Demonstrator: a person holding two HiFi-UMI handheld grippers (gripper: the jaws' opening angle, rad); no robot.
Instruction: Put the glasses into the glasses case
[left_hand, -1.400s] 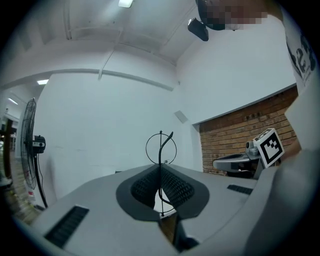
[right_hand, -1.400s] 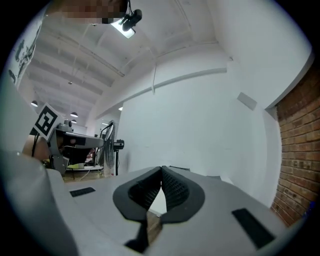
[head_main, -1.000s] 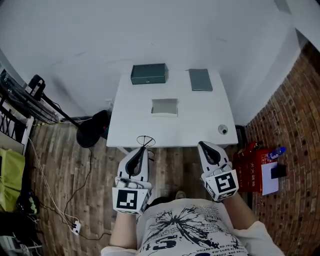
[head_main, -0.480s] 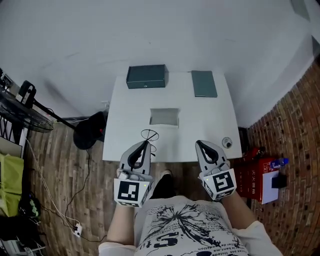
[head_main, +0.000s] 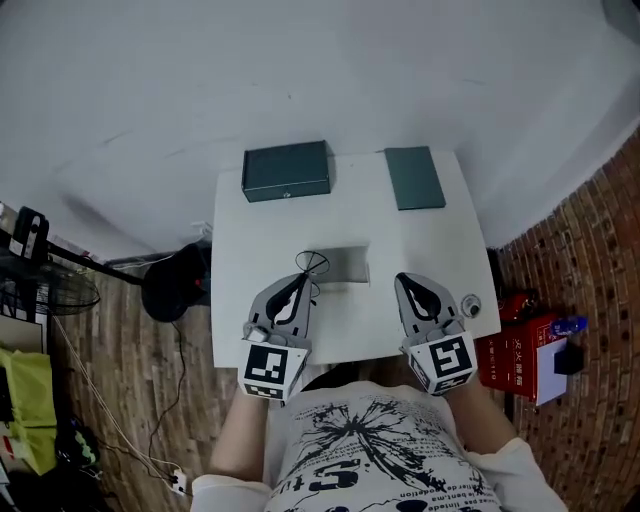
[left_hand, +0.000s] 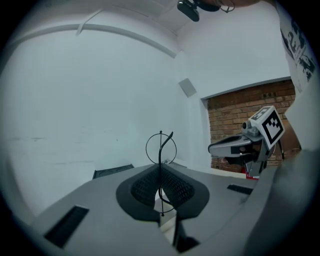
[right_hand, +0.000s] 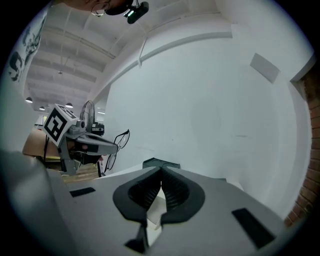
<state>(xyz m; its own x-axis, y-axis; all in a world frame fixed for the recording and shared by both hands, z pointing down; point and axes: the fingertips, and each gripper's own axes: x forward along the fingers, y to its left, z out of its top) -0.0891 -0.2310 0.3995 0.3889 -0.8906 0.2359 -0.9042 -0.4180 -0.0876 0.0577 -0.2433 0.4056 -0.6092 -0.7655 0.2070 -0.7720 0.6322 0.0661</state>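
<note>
Thin black wire-framed glasses stick up out of my left gripper, which is shut on them over the front of the white table. In the left gripper view the glasses stand edge-on between the closed jaws. An open grey rectangular case lies at the table's middle, just right of the glasses. My right gripper hovers right of the case, shut and empty. In the right gripper view, its closed gripper points at the wall, with the left gripper and glasses beside it.
A dark green box sits at the table's back left and a flat dark green piece at the back right. A small round object rests near the right front corner. A red box and a black stand base are on the floor.
Both grippers have come forward from in front of the table to above its front half. The glasses, still held, are now beside the open case.
</note>
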